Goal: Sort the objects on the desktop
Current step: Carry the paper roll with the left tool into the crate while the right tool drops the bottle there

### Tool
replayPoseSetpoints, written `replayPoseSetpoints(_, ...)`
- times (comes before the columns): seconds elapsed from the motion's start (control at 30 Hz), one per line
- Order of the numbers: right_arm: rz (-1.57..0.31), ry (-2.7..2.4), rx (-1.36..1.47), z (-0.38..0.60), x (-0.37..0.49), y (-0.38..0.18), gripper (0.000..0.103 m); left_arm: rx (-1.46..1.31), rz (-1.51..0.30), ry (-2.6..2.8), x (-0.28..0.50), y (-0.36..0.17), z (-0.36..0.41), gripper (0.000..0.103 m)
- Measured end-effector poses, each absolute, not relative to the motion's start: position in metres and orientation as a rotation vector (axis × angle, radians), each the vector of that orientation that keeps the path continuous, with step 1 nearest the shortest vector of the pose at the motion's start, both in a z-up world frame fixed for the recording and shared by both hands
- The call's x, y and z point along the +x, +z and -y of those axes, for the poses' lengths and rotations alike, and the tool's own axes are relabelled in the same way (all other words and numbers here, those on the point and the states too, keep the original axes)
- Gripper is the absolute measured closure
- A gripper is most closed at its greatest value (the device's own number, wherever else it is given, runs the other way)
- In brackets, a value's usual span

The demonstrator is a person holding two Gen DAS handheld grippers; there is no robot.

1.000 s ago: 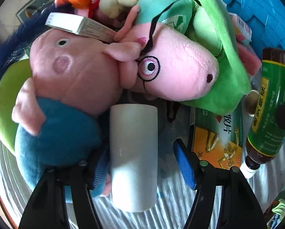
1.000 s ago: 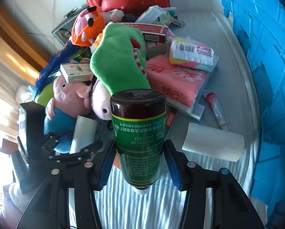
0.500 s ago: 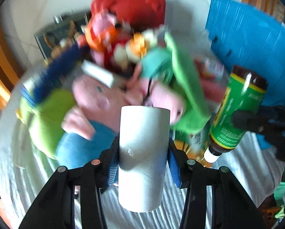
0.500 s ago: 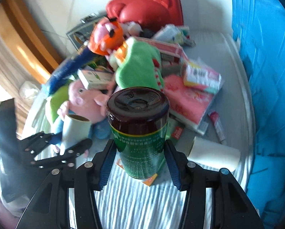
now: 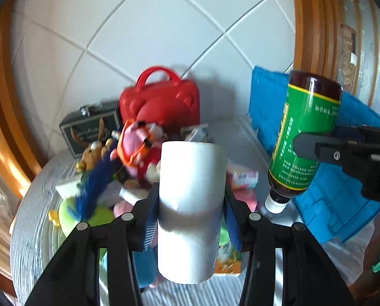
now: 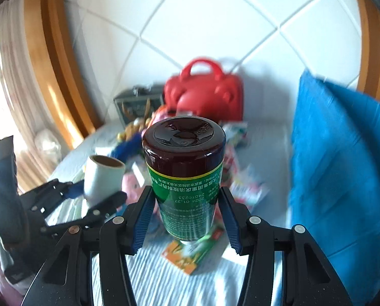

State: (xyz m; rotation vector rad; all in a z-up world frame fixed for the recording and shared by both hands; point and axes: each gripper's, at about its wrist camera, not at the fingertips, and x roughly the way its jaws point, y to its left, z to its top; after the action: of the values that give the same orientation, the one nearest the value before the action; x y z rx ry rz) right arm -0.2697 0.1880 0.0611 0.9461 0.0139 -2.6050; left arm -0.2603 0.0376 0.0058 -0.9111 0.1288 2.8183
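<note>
Two tools loaded | left tool [image 5: 190, 219] pinches white roll [image 5: 190, 204] | right tool [image 6: 187, 216] pinches bottle [image 6: 186, 173] | toys [image 5: 139, 150] beneath

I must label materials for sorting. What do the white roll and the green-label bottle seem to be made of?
White roll: probably paper wound on a cardboard core; matte white outside, brown tube mouth in the right wrist view.
Green-label bottle: dark brown, glossy, with bright reflections on its base; glass or hard plastic, I cannot tell which. Its label looks like smooth printed film.
</note>
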Motion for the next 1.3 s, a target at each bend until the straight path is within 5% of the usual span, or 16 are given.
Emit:
replayPoseSetpoints(0.53,-0.081,-2.965,0.717,-0.384,-0.268,0.172,0.052,-0.624,-0.221,2.671,-0.289,0.11,-0.235,0.058)
replayPoseSetpoints(0.8,-0.092,-3.001,0.96,-0.498,-0.314,0.143,0.052,-0.784,-0.268,2.527,-0.333,0.116,-0.365,0.058)
replayPoseSetpoints(1.0,-0.085,-2.971,1.146,-0.552,-0.341,0.102,0.052,-0.985,-0.405,2.447,-0.366,0.069,-0.44,0.058)
replayPoseSetpoints(1.3,0.004,-2.882,1.329,-0.584,-0.375,0.055,0.052,-1.058,-0.504,2.416,-0.377,0.035,-0.464,0.057)
